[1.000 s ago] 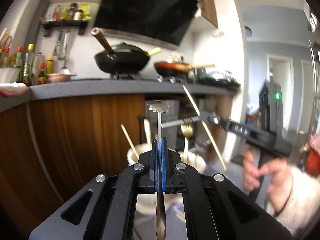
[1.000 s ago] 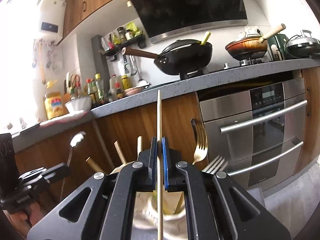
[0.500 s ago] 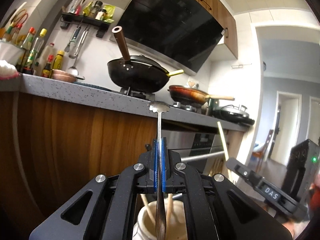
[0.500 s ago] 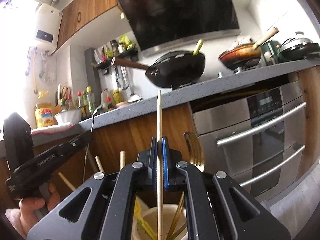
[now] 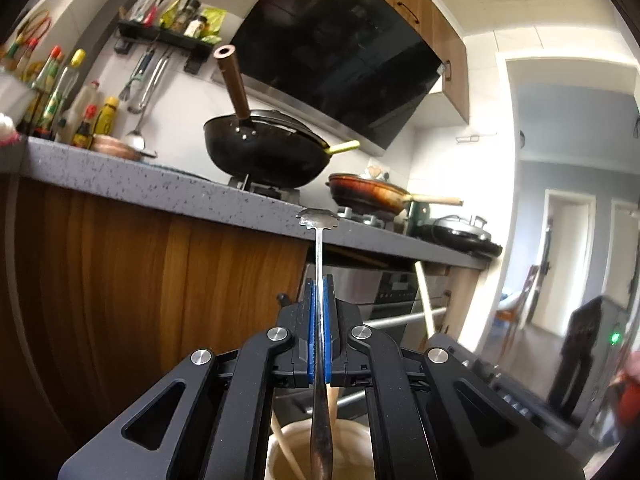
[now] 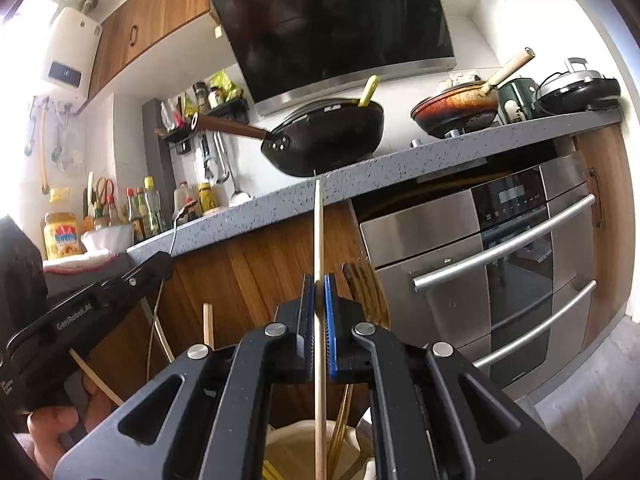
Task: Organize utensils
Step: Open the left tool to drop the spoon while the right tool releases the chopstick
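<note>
Nearest, the left gripper is seen with its blue-padded fingers clamped on a metal spoon, which is held upright with its scalloped handle end at the top and its lower part reaching down over a cream utensil jar. Wooden sticks are seen leaning inside that jar. Likewise, the right gripper is shown with its fingers closed on a single wooden chopstick, held vertical, its lower end hanging over the mouth of the utensil jar. A gold fork is stood in the jar just right of the chopstick, tines up, and further chopsticks are seen left of it. At the left edge of the right wrist view, the left gripper is held by a hand. Farther off, wooden cabinet fronts and a steel oven are set beneath a grey speckled counter. On it, a black wok and a brown frying pan are placed, with sauce bottles at the left and a dark range hood above.
</note>
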### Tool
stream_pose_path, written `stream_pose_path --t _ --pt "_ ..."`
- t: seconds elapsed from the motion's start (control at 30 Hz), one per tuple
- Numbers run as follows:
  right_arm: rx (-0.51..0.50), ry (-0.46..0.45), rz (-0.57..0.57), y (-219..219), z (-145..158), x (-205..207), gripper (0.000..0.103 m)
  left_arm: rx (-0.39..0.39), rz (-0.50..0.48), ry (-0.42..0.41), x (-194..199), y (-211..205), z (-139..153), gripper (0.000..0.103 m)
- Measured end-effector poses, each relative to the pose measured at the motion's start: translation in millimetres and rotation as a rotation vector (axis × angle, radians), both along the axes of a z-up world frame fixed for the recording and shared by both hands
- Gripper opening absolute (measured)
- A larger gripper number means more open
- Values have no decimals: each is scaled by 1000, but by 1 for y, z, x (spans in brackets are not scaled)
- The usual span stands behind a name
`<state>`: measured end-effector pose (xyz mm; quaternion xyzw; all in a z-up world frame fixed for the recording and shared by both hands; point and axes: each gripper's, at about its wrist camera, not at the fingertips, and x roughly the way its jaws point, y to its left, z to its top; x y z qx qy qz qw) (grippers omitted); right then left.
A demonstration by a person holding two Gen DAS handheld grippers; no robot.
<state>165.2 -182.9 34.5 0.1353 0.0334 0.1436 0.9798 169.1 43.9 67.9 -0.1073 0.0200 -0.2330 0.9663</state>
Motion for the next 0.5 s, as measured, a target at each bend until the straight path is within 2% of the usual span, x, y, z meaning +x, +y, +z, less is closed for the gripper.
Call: stream_pose_path --t 0.33,0.5 --pt "-149 36 49 17 -2 -14 5 -12 -31 7 -19 17 -6 4" --pt "-184 68 107 15 1 -26 5 31 -20 26 -37 20 -14 4"
